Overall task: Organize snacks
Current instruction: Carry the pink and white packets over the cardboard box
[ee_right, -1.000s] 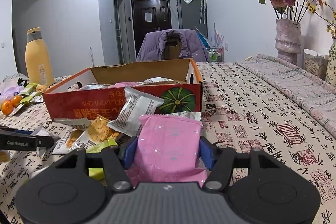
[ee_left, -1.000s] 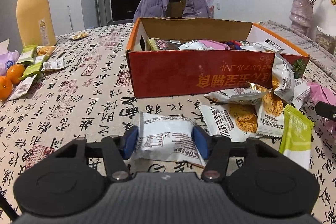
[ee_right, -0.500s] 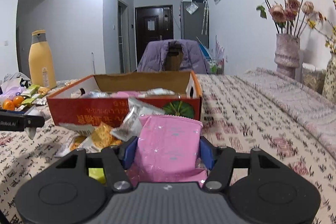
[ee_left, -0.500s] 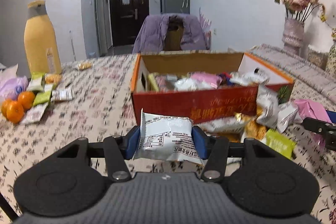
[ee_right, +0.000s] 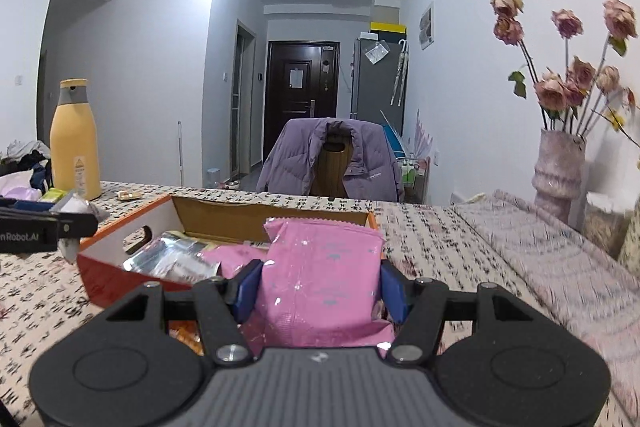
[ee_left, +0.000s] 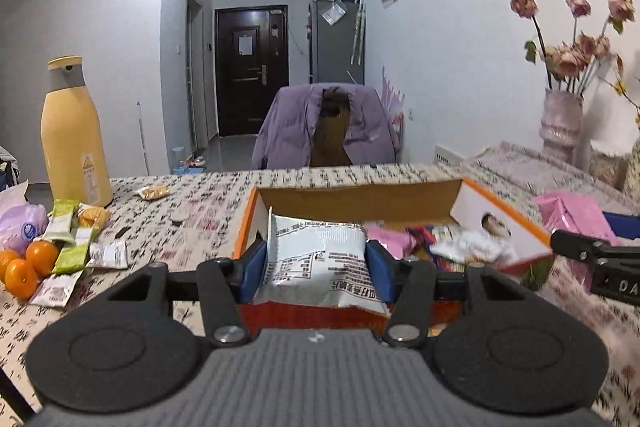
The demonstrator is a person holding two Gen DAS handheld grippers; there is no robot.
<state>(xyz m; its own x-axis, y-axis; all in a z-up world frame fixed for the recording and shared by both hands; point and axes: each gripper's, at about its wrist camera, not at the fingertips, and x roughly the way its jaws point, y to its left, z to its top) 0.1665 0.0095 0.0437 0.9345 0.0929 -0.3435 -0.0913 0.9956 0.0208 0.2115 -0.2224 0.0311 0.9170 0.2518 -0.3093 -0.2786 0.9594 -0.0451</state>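
Living-room table (ee_left: 192, 211) under a calligraphy-print cloth, purple jacket over the chair at the far end, vase of dried roses (ee_right: 560, 163) at the right, yellow bottle (ee_left: 74, 135) at the left. Open red-orange cardboard box (ee_left: 504, 223) sits mid-table, already holding mixed packets. Oranges and green wrappers (ee_left: 60, 247) lie loose by the bottle — still unsorted. Left gripper (ee_left: 316, 263) is clamped on a white snack packet (ee_left: 316, 263), held in the air at the box's near wall. Right gripper (ee_right: 320, 287) grips a pink snack packet (ee_right: 320, 275) above the box's near corner. Probable step: carry both over and drop them in. Clear the rim fully before letting go, keep the two grippers apart, release low over the contents so the packets don't slide out.
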